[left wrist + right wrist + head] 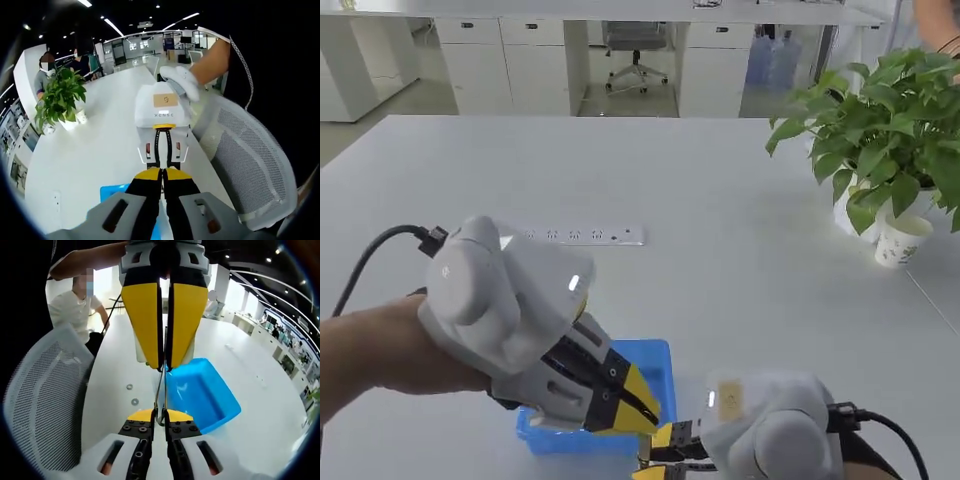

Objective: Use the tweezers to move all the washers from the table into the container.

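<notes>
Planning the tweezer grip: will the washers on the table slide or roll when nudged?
Washers lie flat and look thin, so they would probably slide on the smooth table, not roll. Likely light; the tweezers may struggle to get under an edge.

Smooth, glossy blue plastic container (200, 395); thin shiny metal tweezers (159, 392); 2 small metal washers (135, 402) on the smooth matt white table (670, 180); chair (40, 390) back of white mesh.

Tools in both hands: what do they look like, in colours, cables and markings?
The left tool and right tool both have rounded white housings and black jaws with yellow tips. A black cable leaves each rear. The right tool carries a tan rectangular label above small dark lettering.
</notes>
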